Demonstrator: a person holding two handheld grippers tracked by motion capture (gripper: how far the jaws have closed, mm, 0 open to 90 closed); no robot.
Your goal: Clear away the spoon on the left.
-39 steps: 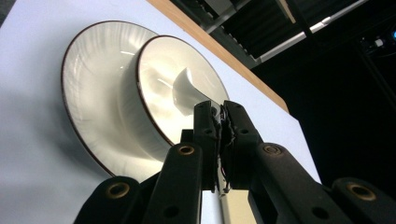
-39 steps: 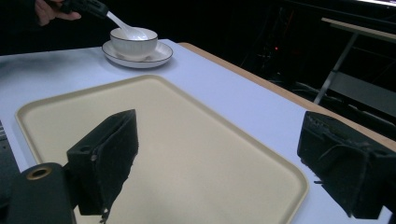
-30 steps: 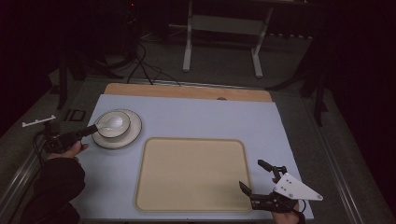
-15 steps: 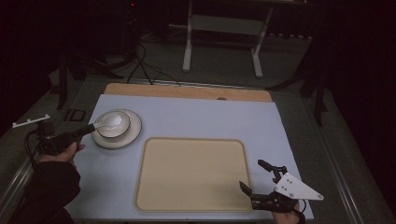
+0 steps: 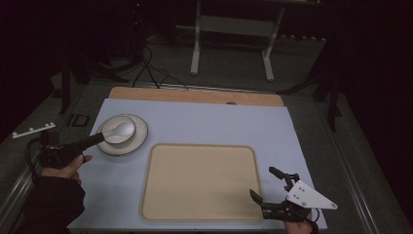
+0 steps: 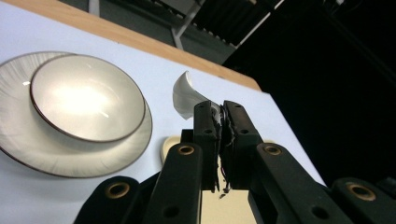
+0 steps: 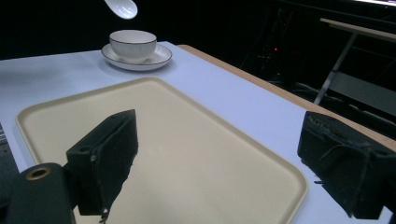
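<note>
Since a second ago the left tongs (image 5: 92, 141) have drawn back toward the person's side and lifted, carrying the white spoon (image 5: 120, 130) with them. Earlier the spoon's head lay low in the bowl (image 5: 118, 132); now, in the right gripper view, the spoon (image 7: 121, 7) hangs in the air clear above the bowl (image 7: 133, 44), not touching it. The left tongs are clenched on the spoon's handle: in the left gripper view the two black jaws meet tightly, with the spoon's white head (image 6: 187, 93) sticking up just beyond their tips. The right tongs (image 5: 265, 187) have not shifted; they stand released, their jaws well apart with nothing between them, over the near right corner of the tray (image 5: 199, 183).

The bowl sits on its saucer (image 5: 139, 141), just ahead of the left tongs' tips and near the left edge of the surface (image 5: 204, 122). The tray lies between the two tongs, its left rim near the saucer but apart from it, its near rim close to the surface's front edge. Beyond the bowl and the tray, bare blue surface runs to the wooden strip (image 5: 195, 95) along the far edge. To the right of the tray, beside the right tongs, a narrower band of surface stays open up to the right edge.
</note>
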